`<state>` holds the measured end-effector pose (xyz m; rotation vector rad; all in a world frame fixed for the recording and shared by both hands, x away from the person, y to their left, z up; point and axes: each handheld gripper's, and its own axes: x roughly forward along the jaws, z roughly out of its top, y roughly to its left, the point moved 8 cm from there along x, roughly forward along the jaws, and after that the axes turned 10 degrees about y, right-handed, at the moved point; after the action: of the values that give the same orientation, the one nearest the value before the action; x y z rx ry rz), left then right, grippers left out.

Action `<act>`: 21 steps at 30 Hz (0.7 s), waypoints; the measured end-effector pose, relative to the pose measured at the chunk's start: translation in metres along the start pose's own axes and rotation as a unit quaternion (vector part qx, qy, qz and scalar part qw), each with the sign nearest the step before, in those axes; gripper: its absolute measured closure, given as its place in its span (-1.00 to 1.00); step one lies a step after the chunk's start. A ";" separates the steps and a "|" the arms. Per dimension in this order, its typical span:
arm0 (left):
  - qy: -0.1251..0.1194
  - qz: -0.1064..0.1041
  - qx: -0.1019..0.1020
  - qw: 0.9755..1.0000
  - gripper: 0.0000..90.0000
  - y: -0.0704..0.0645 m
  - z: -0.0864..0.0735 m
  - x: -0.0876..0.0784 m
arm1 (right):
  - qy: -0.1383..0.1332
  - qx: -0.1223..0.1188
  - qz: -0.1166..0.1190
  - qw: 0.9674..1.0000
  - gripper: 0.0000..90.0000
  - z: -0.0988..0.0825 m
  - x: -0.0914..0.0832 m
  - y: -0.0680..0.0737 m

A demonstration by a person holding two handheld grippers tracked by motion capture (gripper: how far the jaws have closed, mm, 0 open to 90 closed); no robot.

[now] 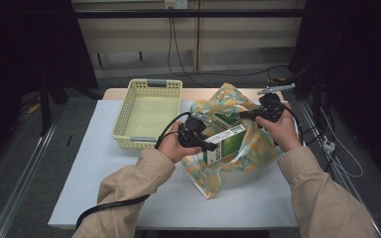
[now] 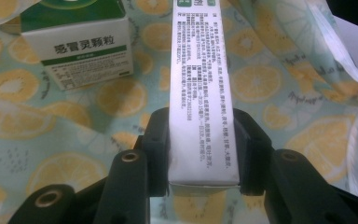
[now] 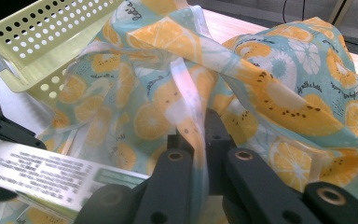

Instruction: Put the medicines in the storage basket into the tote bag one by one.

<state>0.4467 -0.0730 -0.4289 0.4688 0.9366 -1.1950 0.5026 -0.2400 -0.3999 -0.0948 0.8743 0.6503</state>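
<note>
Nearest in the high view, two beige sleeves come in from the bottom edge, each hand carrying a black gripper over the white table; the left gripper is clamped on a long green-and-white box, its jaws pressing the two narrow sides near one end, as the left gripper view shows with the box running away between the pads, its printed white face upward; the box is held over the open mouth of a plastic bag printed with orange slices on pale blue, which lies crumpled on the right half of the table; inside the bag, just beyond the held box, a second green-and-white box lies on the bag's lining; the right gripper, farther back and to the right, is pinched tight on a fold of the bag's rim, and the right gripper view shows the thin film caught between its closed jaws and lifted; beyond the left hand, a pale yellow perforated basket stands on the table beside the bag, with grey handles at its near and far ends.
</note>
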 end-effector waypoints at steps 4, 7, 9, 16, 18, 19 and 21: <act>0.003 0.007 -0.009 1.000 0.40 0.002 0.005 0.008 | 0.000 -0.001 0.000 1.000 1.00 0.000 -0.001 0.001; 0.001 0.010 -0.013 1.000 0.40 0.004 0.008 0.012 | -0.002 -0.001 0.001 1.000 1.00 0.001 -0.003 0.002; 0.002 0.014 -0.013 1.000 0.40 0.004 0.011 0.014 | -0.001 -0.005 0.001 1.000 1.00 0.002 -0.004 0.002; -0.001 0.031 -0.018 0.999 0.40 0.011 0.024 0.023 | -0.005 -0.002 0.002 1.000 1.00 0.002 -0.006 0.002; -0.004 0.031 -0.023 0.999 0.40 0.011 0.028 0.026 | -0.006 -0.001 0.003 1.000 1.00 0.003 -0.006 0.001; -0.006 0.031 -0.023 0.999 0.40 0.012 0.030 0.028 | -0.006 -0.001 0.003 1.000 1.00 0.003 -0.006 0.001; -0.003 0.031 -0.022 0.999 0.40 0.012 0.032 0.032 | -0.007 0.000 0.003 1.000 1.00 0.002 -0.007 0.000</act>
<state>0.4720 -0.1114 -0.4386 0.4549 0.9347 -1.1163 0.5009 -0.2425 -0.3931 -0.0883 0.8611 0.6551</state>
